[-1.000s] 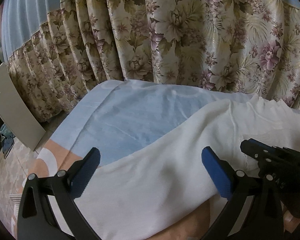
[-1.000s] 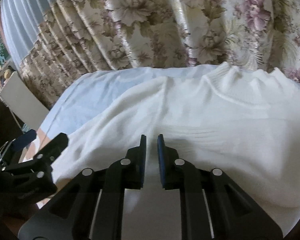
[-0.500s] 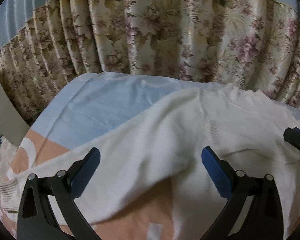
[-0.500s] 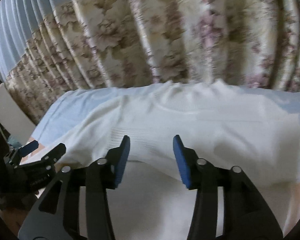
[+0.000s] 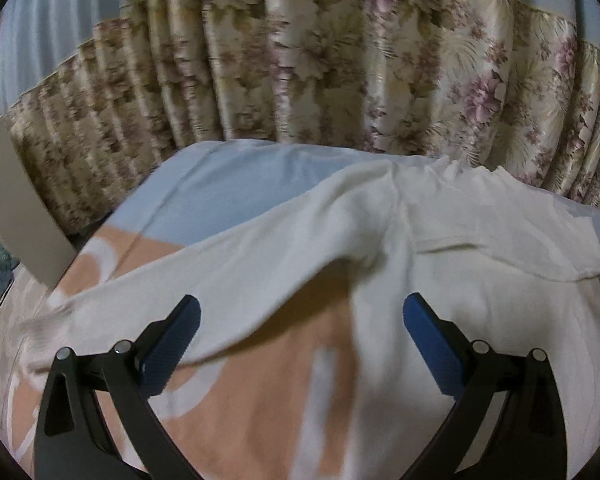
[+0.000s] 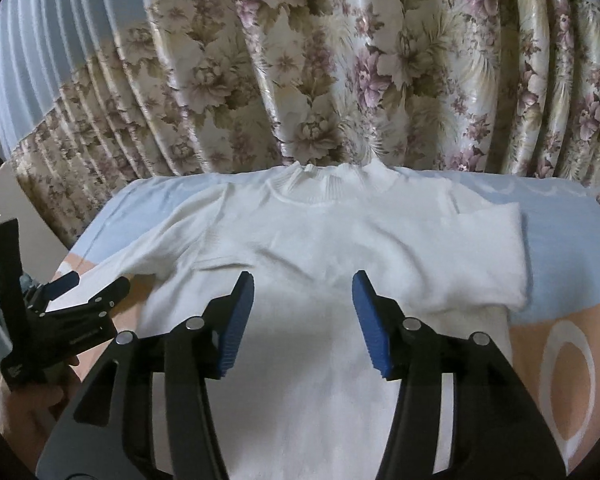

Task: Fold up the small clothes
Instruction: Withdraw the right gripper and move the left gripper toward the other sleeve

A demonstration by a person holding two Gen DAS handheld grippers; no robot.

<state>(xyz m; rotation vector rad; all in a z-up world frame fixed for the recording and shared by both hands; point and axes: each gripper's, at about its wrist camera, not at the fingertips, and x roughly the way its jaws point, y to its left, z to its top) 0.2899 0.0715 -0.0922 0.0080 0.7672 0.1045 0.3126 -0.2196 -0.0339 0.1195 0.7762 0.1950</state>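
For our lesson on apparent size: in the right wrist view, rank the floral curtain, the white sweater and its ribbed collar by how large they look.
1. Floral curtain, though it hangs farthest back.
2. White sweater.
3. Ribbed collar.

Domestic bedroom: bed with blue-and-peach printed sheet [image 6: 560, 240] across frame centre; pleated floral curtains [image 6: 340, 80] filling upper frame; pale board [image 5: 16, 208] at left edge.
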